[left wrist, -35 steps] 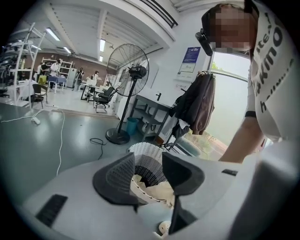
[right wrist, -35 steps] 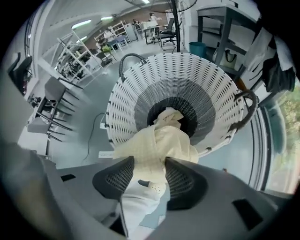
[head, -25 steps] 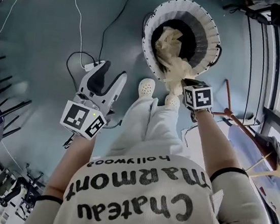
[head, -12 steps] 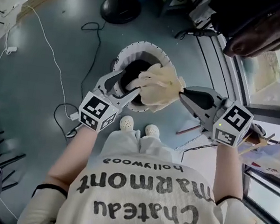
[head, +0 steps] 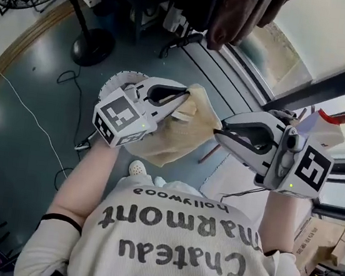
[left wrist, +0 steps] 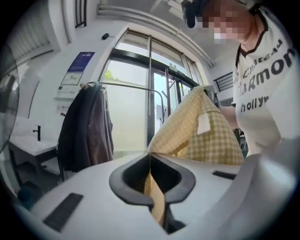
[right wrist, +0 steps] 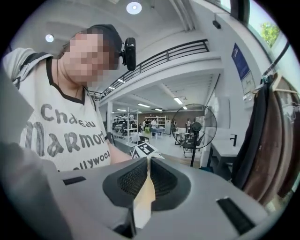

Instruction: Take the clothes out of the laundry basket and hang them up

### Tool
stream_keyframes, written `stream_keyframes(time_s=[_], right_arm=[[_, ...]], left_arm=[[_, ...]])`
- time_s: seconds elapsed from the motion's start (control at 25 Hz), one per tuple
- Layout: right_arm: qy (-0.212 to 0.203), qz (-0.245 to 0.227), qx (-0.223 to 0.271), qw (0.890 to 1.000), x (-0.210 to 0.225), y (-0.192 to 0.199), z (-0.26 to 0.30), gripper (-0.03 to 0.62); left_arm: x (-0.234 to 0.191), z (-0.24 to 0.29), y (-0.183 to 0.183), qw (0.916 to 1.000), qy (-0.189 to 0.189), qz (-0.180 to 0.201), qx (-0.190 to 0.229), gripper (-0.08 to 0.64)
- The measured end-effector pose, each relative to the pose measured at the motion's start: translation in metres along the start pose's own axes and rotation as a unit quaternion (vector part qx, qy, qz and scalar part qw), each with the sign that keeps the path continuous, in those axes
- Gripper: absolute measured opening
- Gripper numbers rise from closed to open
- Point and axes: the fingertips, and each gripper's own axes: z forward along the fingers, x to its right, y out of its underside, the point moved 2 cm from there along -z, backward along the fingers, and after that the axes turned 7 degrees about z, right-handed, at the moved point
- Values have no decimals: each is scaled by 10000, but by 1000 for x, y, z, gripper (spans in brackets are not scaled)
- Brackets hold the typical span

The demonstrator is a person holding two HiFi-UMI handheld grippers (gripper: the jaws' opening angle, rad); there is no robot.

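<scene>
A pale yellow checked garment (head: 175, 142) hangs at chest height between my two grippers. My left gripper (head: 188, 98) has just closed its jaws and is shut on the garment's upper left edge; in the left gripper view the cloth (left wrist: 206, 136) runs out from between the jaws (left wrist: 150, 161). My right gripper (head: 217, 132) is shut on the garment's right edge, with a thin strip of cloth (right wrist: 145, 194) pinched between its pads. The white laundry basket (head: 112, 83) stands on the floor below, mostly hidden behind the left gripper.
Dark coats (head: 230, 9) hang from a rail ahead, also seen as a dark coat (left wrist: 84, 126) by the window. A fan's round base (head: 93, 46) and cables (head: 13, 104) lie on the floor at left. A cardboard box (head: 323, 239) sits at lower right.
Both grippers have risen from the basket with the garment. The left gripper, open beside the cloth half a second ago, is now shut on it. The right has kept its grip.
</scene>
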Motion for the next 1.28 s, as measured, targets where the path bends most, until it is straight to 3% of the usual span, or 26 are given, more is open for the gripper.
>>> stream_keyframes(time_s=[0.12, 0.2, 0.28, 0.4, 0.56, 0.84, 0.88, 0.96, 1.04, 1.2, 1.28], right_arm=[[257, 151, 652, 9974, -13, 1, -47, 40], [315, 366, 969, 9941, -27, 7, -77, 40], [377, 587, 1155, 9909, -47, 20, -107, 40], [500, 894, 1204, 9874, -79, 51, -152, 40], [459, 1235, 1560, 9789, -106, 73, -218, 40], [1215, 980, 2285, 9609, -138, 97, -325, 44], [1359, 1041, 2392, 9557, -138, 102, -343, 59], [1581, 1330, 2601, 9432, -136, 117, -375, 263], [1731, 1638, 2587, 9361, -132, 140, -394, 308], [1670, 1916, 2031, 9456, -129, 194, -393, 337], [1864, 1928, 1797, 9465, -119, 215, -391, 336]], left_arm=[[11, 8, -36, 9971, -692, 305, 26, 14], [21, 7, -71, 9932, -1088, 163, 391, 14], [44, 11, -108, 9889, -1241, -59, 814, 14], [99, 26, -157, 9848, -1146, -93, 1300, 14], [166, 65, -210, 9823, -935, 451, 1561, 14], [257, 137, -271, 9786, -358, 579, 1940, 13], [265, 145, -277, 9791, -330, 596, 1915, 14], [278, 162, -287, 9804, -271, 630, 1845, 14], [288, 177, -296, 9809, -217, 662, 1817, 14], [305, 212, -304, 9815, -36, 645, 1800, 14], [312, 226, -304, 9817, 115, 781, 1734, 14]])
